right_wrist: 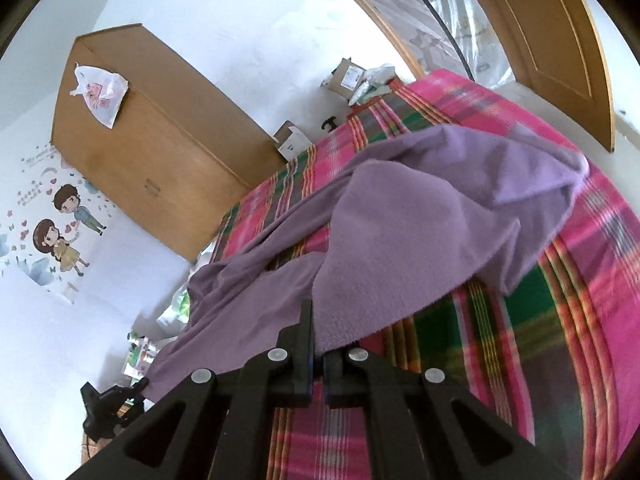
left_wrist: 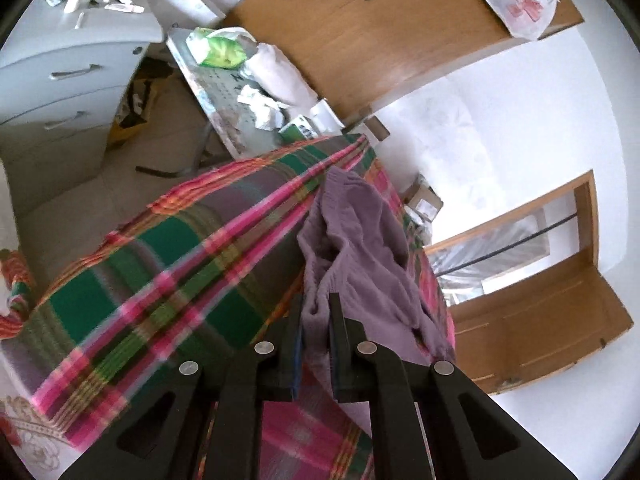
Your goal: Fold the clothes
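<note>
The purple garment [right_wrist: 400, 236] lies on the plaid bed cover [right_wrist: 520, 360], stretched between the two claws. The left claw [left_wrist: 316, 316] is closed on a bunched edge; the cloth runs forward and right from it. The right claw [right_wrist: 316, 320] is closed on another edge; the cloth extends ahead and left. Both claws are tilted, held low over the bed.

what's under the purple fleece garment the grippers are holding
A pink and green plaid blanket lies under the purple fleece garment, which both the left gripper and right gripper pinch. Whatever lies beneath the garment's draped middle is covered.
</note>
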### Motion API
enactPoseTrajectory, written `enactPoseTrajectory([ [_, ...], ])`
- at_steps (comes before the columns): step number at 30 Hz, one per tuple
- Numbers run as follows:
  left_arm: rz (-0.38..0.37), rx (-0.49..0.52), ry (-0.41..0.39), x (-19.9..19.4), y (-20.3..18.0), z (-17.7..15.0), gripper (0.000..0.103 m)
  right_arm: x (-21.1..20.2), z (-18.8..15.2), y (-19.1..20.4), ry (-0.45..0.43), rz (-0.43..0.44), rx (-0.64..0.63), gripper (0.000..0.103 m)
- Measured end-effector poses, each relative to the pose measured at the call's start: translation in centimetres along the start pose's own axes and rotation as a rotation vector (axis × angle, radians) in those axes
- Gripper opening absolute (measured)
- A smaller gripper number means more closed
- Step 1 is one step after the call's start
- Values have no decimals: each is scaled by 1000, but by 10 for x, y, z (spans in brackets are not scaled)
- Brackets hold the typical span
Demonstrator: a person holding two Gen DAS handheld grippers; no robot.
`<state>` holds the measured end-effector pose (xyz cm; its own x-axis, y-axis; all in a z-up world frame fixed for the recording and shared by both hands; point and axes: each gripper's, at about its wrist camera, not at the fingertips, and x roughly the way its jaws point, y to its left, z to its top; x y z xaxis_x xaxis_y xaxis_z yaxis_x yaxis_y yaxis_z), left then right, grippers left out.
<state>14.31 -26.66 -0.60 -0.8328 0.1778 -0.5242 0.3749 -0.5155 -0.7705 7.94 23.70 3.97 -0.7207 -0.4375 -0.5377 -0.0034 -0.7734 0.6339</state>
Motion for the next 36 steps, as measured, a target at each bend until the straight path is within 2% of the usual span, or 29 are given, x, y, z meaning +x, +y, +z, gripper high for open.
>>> enactPoseTrajectory([
  [4, 32, -5, -24, -10, 12, -3, 10, 3, -17, -2, 35, -31, -26, 2],
  [9, 94, -8, -58, -16, 30, -6, 7, 15, -32, -23, 77, -81, 12, 2],
  [12, 100, 3, -59, -16, 30, -6, 7, 20, -43, -28, 92, -128, 5, 2],
  [17, 96, 62, -46, -13, 17, -10, 7, 25, -53, -28, 111, -152, -31, 3],
  [21, 80, 154, -17, -8, -6, -22, 7, 21, -55, -32, 132, -147, -32, 5],
  [22, 76, 177, -9, -7, -12, -25, 10, 18, -54, -33, 129, -147, -37, 7],
  [24, 65, 237, 4, -4, -25, -33, 10, 7, -52, -35, 103, -155, -49, 12],
  [27, 52, 347, 27, 2, -48, -46, 10, -10, -49, -45, 49, -180, -41, 13],
  [29, 39, 410, 51, 9, -64, -57, 15, -18, -46, -53, 15, -202, -22, 14],
  [32, -11, 525, 123, 23, -89, -79, 17, -30, -39, -65, -39, -256, -6, 14],
  [35, -69, 637, 218, 41, -115, -107, 17, -42, -27, -84, -103, -272, 56, 15],
  [36, -83, 680, 254, 49, -124, -118, 23, -44, -22, -89, -125, -295, 79, 16],
])
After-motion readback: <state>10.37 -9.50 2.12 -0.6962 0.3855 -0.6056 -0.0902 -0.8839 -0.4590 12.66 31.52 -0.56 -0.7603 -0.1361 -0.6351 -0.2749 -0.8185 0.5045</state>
